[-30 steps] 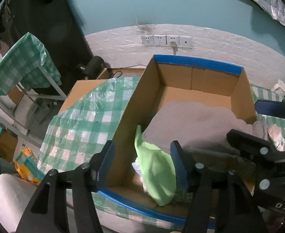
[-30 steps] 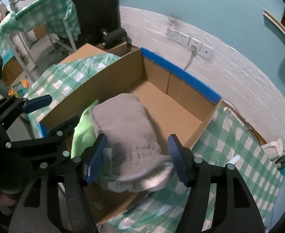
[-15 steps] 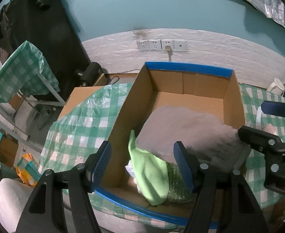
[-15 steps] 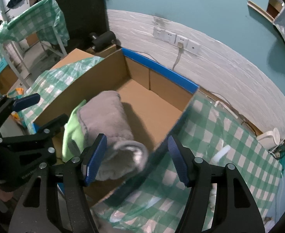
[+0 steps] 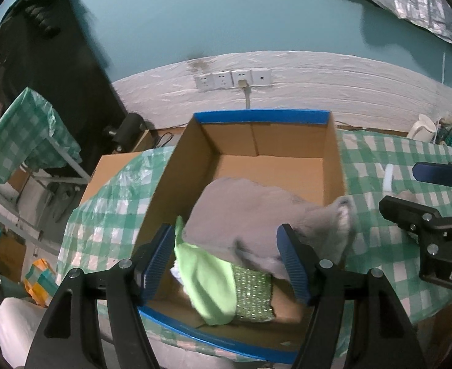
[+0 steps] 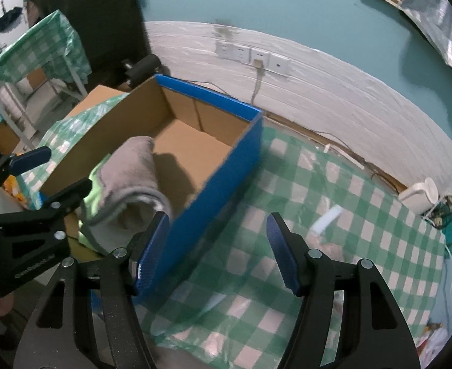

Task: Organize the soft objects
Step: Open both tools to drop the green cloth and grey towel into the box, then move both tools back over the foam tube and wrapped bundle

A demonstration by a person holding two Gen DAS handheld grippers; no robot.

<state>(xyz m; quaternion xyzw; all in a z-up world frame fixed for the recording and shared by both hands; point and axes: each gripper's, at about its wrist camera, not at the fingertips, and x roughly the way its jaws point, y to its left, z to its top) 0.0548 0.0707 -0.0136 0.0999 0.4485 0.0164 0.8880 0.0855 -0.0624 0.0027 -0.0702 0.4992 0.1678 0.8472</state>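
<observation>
Both the left claw (image 5: 227, 258) and right claw (image 6: 216, 246) hang spread and empty, since the grey towel (image 5: 256, 215) lies inside the cardboard box (image 5: 266, 136), draped over its near-right corner.

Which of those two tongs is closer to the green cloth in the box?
Left. The left tongs hang open right over the green cloth at the cardboard box's near end. The right tongs are open too, off past the box's blue side wall, over the checked tablecloth.
</observation>
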